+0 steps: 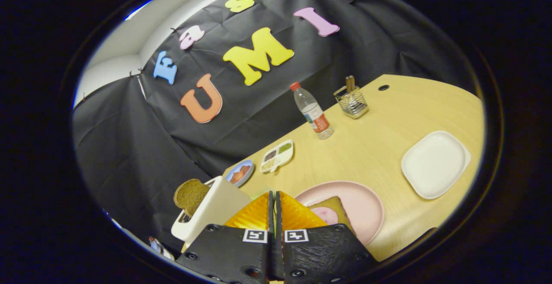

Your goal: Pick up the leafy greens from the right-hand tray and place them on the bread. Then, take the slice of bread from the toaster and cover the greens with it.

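Nothing readable is showing up here. The water bottle (313, 112), well beyond the fingers, is wearing a label too blurry to read.

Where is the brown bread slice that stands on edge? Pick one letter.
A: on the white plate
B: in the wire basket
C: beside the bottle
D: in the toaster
D: the slice sticks up out of the toaster, just left of the gripper, whose fingers are closed together between the toaster and the pink plate.

Black cloth wall (129, 146) behind pale wooden table (371, 146).
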`<state>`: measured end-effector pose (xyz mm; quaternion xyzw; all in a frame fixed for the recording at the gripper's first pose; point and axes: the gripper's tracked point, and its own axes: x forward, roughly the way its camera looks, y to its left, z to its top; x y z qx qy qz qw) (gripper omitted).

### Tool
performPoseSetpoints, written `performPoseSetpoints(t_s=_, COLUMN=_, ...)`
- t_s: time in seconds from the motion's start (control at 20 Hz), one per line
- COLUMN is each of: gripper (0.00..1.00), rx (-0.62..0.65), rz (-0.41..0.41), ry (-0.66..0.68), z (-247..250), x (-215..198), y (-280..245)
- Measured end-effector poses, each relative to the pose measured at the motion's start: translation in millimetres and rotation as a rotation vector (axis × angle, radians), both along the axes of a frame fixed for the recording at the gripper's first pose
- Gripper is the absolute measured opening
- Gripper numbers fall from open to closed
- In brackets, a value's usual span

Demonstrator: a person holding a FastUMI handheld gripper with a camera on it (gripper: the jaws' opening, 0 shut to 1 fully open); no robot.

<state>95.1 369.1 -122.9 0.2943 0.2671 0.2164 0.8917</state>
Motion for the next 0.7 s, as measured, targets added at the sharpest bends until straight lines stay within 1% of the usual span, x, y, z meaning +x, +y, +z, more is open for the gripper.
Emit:
performPoseSetpoints(t_s=0.2, gripper=0.0, rx=-0.054, rz=-0.033, ry=0.009, z=-23, x=9, y=-18)
performPoseSetpoints(t_s=0.5, gripper=0.0, rx=-0.142, rz=-0.061, ry=0.022, z=-54, x=17, y=-34)
performPoseSetpoints(t_s=0.7, gripper=0.0, rx=-0.183, rz=-0.047, ry=0.039, z=-70, x=17, y=-38)
